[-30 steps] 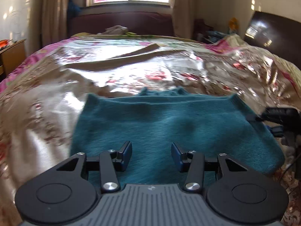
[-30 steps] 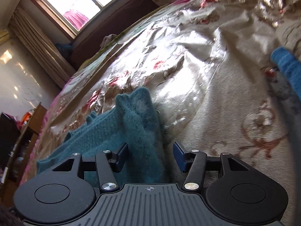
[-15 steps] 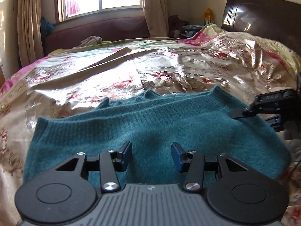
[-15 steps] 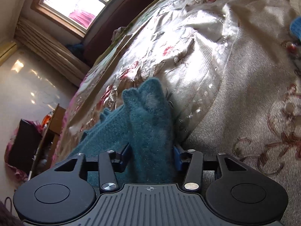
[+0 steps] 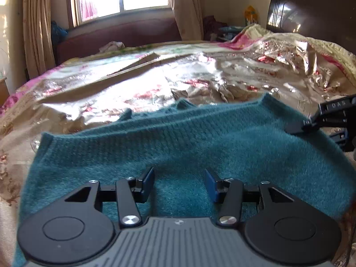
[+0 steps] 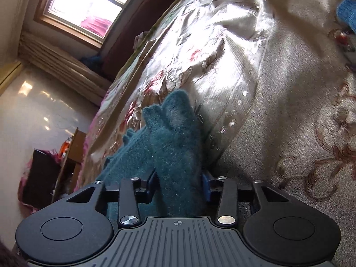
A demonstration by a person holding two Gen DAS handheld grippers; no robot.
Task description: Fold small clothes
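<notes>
- My right hand-held gripper [image 6: 179, 187] is closing on the right edge of the teal knit garment [image 5: 178, 146]; a second ago its jaws were standing wide around that bunched edge, now the pads are pressing it.
- My left hand-held gripper [image 5: 179, 183] is hovering over the garment's near edge, jaws easing apart, nothing pinched between them yet.
- It has been sliding across and down since a second ago; the garment is now filling more of its view.
- The garment is lying spread on the floral bedspread [image 5: 200, 82], the right hand-held gripper at its right side.
- Judging: one corner is secured; the left grasp is still needed before folding.
</notes>
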